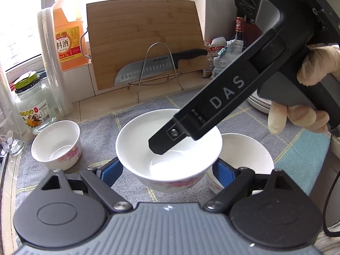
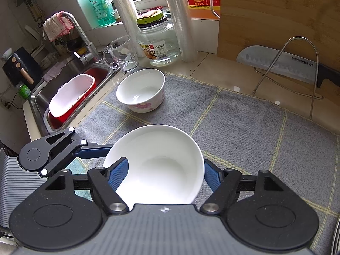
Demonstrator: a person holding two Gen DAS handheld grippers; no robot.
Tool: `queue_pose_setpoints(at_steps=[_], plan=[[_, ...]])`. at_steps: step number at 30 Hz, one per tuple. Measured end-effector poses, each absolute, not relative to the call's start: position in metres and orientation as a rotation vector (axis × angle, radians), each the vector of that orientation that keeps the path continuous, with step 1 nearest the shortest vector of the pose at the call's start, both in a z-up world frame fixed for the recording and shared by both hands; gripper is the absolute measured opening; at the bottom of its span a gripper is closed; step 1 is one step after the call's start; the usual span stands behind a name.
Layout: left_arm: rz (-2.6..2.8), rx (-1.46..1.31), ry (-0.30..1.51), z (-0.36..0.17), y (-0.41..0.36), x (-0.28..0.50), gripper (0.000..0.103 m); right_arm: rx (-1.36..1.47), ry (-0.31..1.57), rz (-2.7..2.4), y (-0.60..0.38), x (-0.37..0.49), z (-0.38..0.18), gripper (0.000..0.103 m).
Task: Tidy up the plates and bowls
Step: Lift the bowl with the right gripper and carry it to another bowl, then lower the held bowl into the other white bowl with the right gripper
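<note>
A: Your right gripper (image 2: 160,175) is clamped on the plain bowl (image 2: 157,163): one blue pad sits inside the rim, the other against the outer wall. That rim pinch is why it hangs tilted above the grey mat (image 2: 244,127) instead of resting on it.

B: And my left gripper (image 1: 169,173)?

A: Its jaws stand apart on either side of the same bowl (image 1: 170,148). You seem to be cradling the outside, but I cannot tell whether the pads press on it. Judging by that, the left steadies what the right carries.

B: Where do the others sit?

A: A flowered bowl (image 2: 141,90) stands on the mat near the tabletop's sink-side edge, just in front of the glass jar (image 2: 158,42). Another bowl (image 1: 246,161) rests on the mat beside the carried one, probably the base of the stack you're building.
</note>
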State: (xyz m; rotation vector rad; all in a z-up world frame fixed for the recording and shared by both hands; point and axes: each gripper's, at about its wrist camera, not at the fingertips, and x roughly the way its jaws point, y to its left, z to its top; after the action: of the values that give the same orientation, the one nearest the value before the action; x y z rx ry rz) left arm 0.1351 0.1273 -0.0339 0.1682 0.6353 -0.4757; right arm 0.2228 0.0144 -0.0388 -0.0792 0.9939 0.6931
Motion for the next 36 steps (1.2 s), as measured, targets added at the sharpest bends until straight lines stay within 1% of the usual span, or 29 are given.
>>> queue_pose_setpoints(at_steps=[15, 36], plan=[[-0.543, 0.194, 0.616, -0.027, 0.109, 0.115, 0.090, -0.036, 0.974, 0.631, -0.012, 0.192, -0.032, 0.080], [-0.677, 0.222, 0.611, -0.029, 0.082, 0.112, 0.090, -0.004, 0.972, 0.508, -0.048, 0.167, -0.033, 0.080]])
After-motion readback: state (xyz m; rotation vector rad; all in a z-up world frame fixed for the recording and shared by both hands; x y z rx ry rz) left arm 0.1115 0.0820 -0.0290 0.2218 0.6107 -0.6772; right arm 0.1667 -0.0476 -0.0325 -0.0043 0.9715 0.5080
